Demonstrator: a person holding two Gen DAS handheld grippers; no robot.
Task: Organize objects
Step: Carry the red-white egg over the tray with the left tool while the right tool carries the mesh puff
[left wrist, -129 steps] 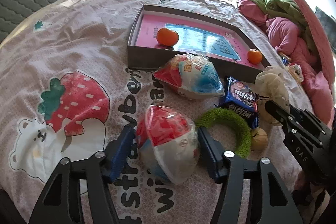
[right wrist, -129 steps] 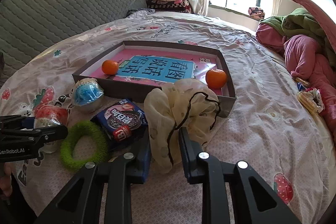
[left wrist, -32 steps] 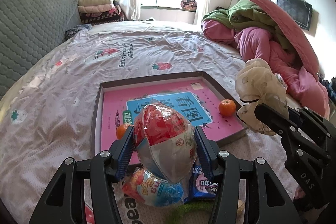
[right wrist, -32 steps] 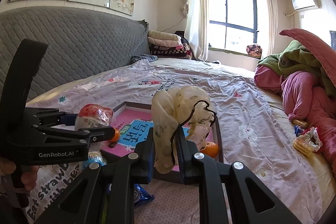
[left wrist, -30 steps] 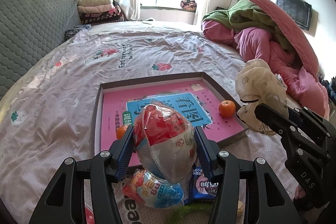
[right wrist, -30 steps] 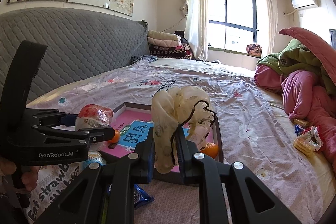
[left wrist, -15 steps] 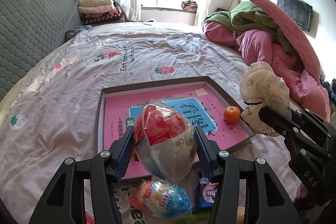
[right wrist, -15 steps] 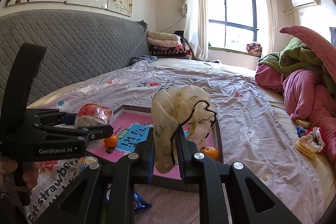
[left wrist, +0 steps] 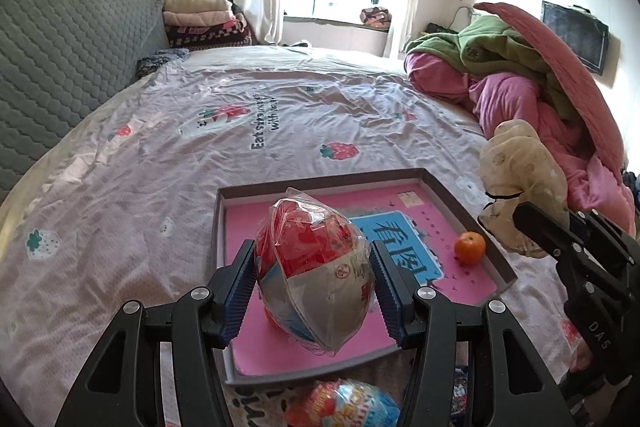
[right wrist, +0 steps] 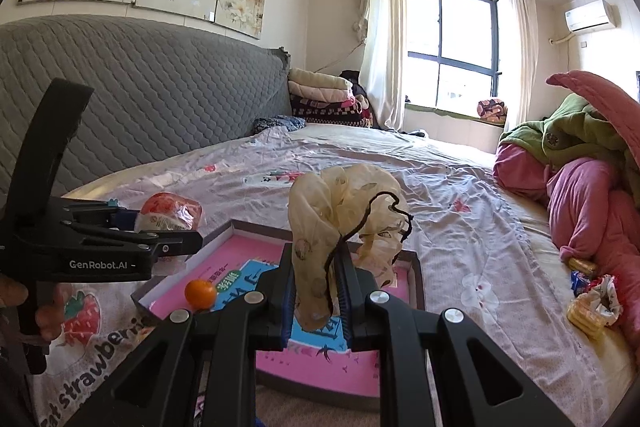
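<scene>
Left gripper [left wrist: 314, 285] clamps the egg [left wrist: 314, 273], upright, hanging over the tray [left wrist: 448, 193] near-left corner. Right gripper [right wrist: 316, 301] pinches the pouch [right wrist: 344, 203] above the tray's right side. Both drop straight down.

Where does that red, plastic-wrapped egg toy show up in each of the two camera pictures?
Left wrist view: the egg toy sits centre, low in the picture, clamped in the left hand-held gripper, above the tray.
Right wrist view: the egg toy is at mid-left, at the tip of the left hand-held gripper.
Shared landmark: the tray with its pink floor.
</scene>
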